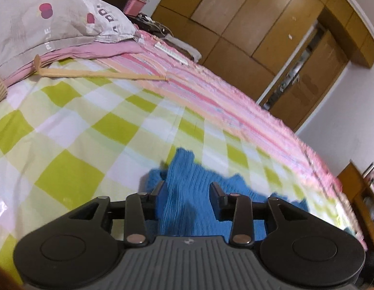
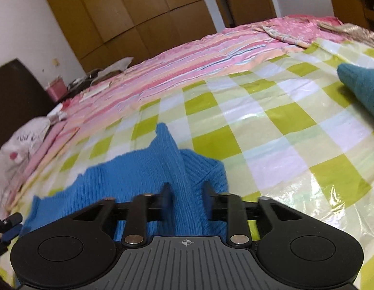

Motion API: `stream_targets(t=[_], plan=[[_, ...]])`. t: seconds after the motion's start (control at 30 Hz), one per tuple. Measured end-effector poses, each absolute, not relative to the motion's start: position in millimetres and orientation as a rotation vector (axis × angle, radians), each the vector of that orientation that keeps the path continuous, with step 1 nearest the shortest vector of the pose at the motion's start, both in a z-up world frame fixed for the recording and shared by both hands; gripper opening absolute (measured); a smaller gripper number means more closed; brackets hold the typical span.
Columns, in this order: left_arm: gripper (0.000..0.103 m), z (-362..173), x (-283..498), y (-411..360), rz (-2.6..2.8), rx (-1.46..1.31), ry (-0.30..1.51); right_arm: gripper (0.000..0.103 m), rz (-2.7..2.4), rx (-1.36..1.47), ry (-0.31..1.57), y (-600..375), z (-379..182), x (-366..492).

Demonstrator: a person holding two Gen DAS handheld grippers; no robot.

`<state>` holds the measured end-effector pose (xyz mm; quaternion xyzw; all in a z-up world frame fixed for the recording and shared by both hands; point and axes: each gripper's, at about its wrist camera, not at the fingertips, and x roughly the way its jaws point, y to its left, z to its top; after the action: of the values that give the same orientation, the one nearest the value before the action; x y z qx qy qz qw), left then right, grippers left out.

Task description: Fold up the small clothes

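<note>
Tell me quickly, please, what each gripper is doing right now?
Left gripper: open, blue knit garment between its fingers, not pinched.
Right gripper: closed on a fold of the blue knit garment.

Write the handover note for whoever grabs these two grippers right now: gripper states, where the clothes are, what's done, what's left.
Left gripper: jaws apart, a ridge of the bright blue ribbed knit garment between them, pads not clearly pressing.
Right gripper: closed on a raised fold of the same garment.
Garment lies crumpled on the green-and-white checked plastic sheet over the bed.
A second, teal knit piece lies at the right view's right edge, untouched.
Done: no neat fold visible.
Left: flatten and fold the blue garment, then probably the teal one.
</note>
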<state>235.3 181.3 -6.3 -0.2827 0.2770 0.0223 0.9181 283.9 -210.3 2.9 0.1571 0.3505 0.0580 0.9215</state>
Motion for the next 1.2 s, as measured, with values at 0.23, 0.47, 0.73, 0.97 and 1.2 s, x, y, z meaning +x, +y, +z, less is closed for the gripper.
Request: stream_targets(t=[0.23, 0.47, 0.73, 0.97, 1.2], plan=[[0.043, -8.8, 231.5, 182.0, 0.036, -0.582, 0.582, 0.016, 0.180, 0.278, 0.732, -205.0, 10.5, 286.1], [0.043, -10.7, 228.8, 182.2, 0.032, -0.576, 0.594, 0.012, 0.174, 0.250, 0.795, -197.6, 3.6, 296.2], [0.043, -4.7, 223.2, 181.9, 0.011, -0.589, 0.576, 0.007, 0.278, 0.466, 0.688, -227.4, 40.0, 240.6], [0.043, -10.1, 222.3, 176.3, 0.049, -0.552, 0.626, 0.012, 0.167, 0.429, 0.803, -238.3, 2.0, 251.4], [0.044, -13.3, 218.1, 178.9, 0.129, -0.526, 0.671, 0.014, 0.120, 0.318, 0.808, -231.9, 5.2, 245.7]])
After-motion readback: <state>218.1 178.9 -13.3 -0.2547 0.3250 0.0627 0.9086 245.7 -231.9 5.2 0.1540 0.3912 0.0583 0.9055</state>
